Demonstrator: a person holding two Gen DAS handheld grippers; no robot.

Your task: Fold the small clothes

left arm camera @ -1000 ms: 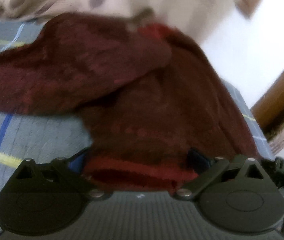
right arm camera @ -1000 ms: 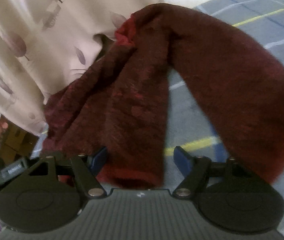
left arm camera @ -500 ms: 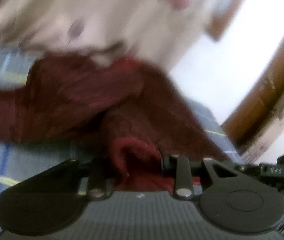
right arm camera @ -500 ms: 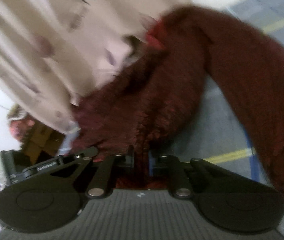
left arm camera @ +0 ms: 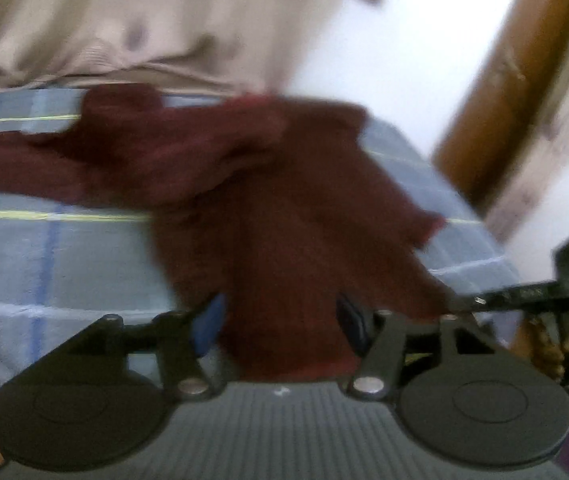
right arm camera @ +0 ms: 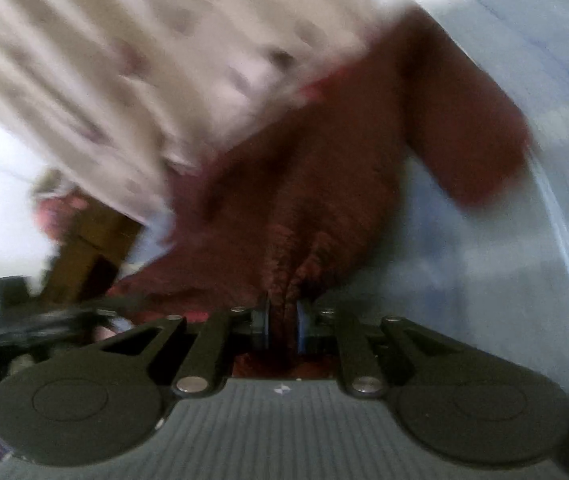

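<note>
right gripper (right arm camera: 283, 322) pinches the maroon sweater (right arm camera: 324, 184) hem; left gripper (left arm camera: 280, 320) straddles it, fingers apart.

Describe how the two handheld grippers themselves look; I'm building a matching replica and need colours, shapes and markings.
Both look alike. The left gripper and right gripper each have a grey ribbed body with a small white mark, two black round discs, black linkage bars with silver pivot pins, and blue pads on the fingers. No cables or sleeves show.
</note>
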